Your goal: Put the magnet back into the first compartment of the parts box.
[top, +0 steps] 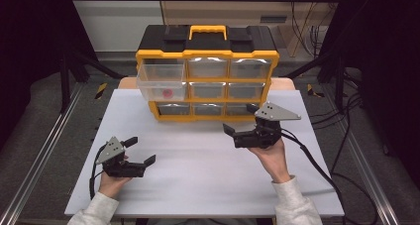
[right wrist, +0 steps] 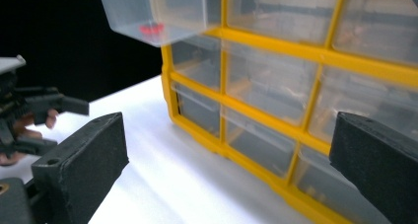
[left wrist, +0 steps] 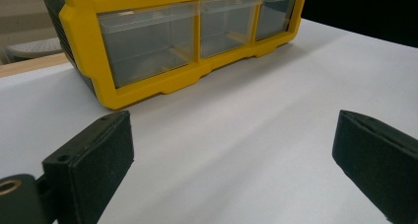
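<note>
Right tool (top: 242,120) hovers with its jaws wide apart and nothing between them, just off the cabinet's (top: 207,79) lower right corner, at about 3 o'clock from the tabletop's (top: 198,180) centre. In the right gripper view its jaws (right wrist: 226,169) frame the cabinet's lower clear drawers.

Left tool (top: 141,150) sits at about 8 o'clock, well apart from the cabinet, its jaws also spread wide and empty. In the left gripper view its jaws (left wrist: 231,165) bracket bare white tabletop, with the cabinet's bottom row of drawers beyond at 12 o'clock.

Up at 12 o'clock on the tabletop stands the cabinet, yellow-framed with a black top and a yellow handle (top: 208,31), three rows of three clear drawers. One drawer (top: 161,84) at the left is pulled out toward the person and overhangs the front. A small red thing (top: 167,92) lies inside it; the right gripper view shows it on the drawer's floor (right wrist: 152,28), though what it is cannot be told.
</note>
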Demonstrator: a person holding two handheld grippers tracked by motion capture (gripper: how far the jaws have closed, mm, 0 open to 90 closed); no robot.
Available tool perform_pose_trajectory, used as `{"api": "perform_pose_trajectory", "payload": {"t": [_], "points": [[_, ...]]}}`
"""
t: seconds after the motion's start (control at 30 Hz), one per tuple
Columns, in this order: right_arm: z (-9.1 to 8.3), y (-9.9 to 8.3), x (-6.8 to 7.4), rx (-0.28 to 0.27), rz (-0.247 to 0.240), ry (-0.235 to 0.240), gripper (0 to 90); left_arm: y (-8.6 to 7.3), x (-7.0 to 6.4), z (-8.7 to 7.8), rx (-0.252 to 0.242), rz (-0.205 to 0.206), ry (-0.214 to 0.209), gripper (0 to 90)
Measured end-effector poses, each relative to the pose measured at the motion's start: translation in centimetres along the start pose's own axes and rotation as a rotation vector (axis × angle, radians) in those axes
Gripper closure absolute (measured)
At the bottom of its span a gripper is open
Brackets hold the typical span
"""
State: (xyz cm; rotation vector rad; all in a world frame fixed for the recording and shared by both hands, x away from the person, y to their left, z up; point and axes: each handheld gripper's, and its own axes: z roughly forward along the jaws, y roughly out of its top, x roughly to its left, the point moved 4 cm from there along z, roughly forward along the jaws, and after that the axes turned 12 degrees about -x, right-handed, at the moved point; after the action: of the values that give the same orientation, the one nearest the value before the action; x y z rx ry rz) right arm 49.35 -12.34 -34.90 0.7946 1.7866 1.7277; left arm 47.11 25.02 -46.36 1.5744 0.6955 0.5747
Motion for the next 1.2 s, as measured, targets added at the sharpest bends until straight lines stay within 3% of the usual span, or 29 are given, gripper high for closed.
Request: {"api": "perform_pose_trajectory", "payload": {"t": [0.57,0.9,1.2], "points": [[-3.9,-5.8,-3.0,0.055,0.037,-0.049,1.4,-0.1,0.0,0.0,0.005,0.0,0.001,1.6],[-6.4,-8.2,-4.1,0.024,0.043,-0.055,1.5,-0.1,0.0,0.0,0.004,-0.002,0.003,1.6],[-7.6,-10.5,-5.1,0.014,0.087,-0.046,1.6,-0.1,0.0,0.0,0.005,-0.002,0.001,1.6]]}}
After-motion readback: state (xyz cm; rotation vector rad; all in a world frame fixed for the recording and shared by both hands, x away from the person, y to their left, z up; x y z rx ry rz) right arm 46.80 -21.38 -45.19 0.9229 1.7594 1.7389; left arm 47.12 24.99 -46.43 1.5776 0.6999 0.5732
